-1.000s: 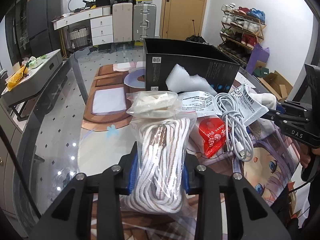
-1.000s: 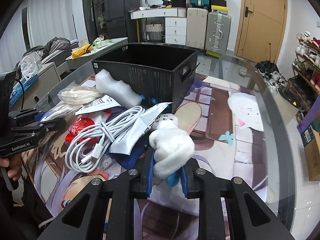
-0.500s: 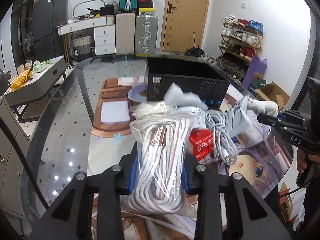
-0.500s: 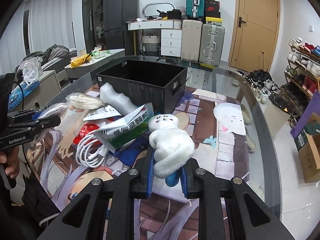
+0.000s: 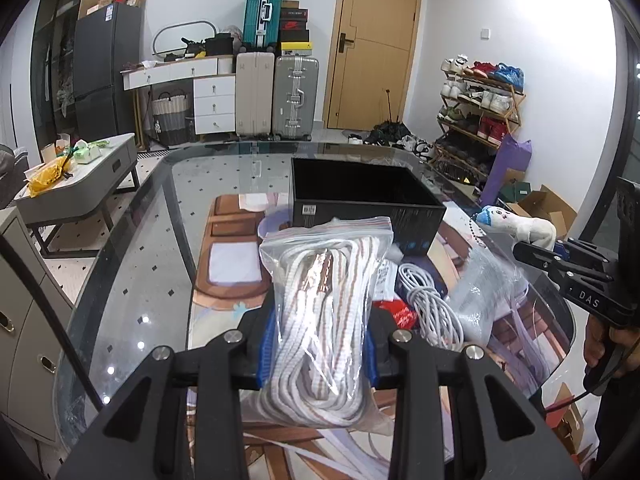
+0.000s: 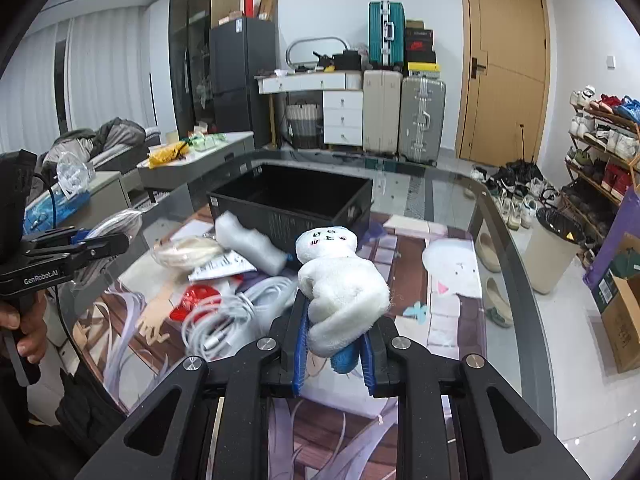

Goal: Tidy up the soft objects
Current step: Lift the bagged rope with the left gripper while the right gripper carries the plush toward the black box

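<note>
Rope bag (image 5: 324, 320): clear zip bag stuffed with white cord flecked brown, slack and bulging, pinched at mid-height by the left gripper (image 5: 318, 344) and held upright, clear of the table (image 5: 132, 280). Plush (image 6: 340, 280): small white toy with a drawn face and a blue foot, clamped at its lower body in the right gripper (image 6: 334, 354), head tilted toward the bin. Both loads are carried in the air short of the black bin (image 5: 360, 200), which stands open at the table's middle; its inside looks dark, contents not readable. Judged step: transport, both items picked and on the way to the bin. Next move calls for carrying each one over the near rim before letting go; the bag is floppy and may drape on the wall, so it likely needs to go well over the rim. Left on the table before the bin: white cable (image 6: 240, 312), red packet (image 6: 196, 296), foam wrap (image 6: 252, 246), printed sachet (image 6: 222, 266), a bagged pale item (image 6: 186, 250).
</note>
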`<state>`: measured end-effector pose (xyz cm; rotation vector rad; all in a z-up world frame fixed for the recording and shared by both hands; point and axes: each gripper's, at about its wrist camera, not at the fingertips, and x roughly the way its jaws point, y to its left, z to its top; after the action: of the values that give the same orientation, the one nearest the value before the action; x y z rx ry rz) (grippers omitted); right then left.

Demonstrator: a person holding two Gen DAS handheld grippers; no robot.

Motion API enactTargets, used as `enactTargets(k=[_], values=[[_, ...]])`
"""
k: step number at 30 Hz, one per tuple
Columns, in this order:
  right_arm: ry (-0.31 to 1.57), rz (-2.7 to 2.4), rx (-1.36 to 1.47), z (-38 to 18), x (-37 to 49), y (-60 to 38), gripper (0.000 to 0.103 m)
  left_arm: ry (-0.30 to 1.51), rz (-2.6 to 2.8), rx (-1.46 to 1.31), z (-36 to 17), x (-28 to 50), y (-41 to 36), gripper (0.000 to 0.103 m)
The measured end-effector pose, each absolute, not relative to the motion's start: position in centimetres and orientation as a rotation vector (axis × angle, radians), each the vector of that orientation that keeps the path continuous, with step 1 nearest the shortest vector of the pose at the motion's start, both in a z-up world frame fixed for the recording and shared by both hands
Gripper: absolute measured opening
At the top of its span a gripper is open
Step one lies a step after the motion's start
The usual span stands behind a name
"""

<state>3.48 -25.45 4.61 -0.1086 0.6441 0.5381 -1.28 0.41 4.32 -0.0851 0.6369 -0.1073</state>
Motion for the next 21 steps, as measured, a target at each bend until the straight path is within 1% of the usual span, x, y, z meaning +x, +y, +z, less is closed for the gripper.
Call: enactTargets(k=[21], values=[[0.561,0.593,-0.053,6.9,4.4,-24.5,0.022,0.568,-0.115,-0.105,6.6,0.9,-0.1,0.033]])
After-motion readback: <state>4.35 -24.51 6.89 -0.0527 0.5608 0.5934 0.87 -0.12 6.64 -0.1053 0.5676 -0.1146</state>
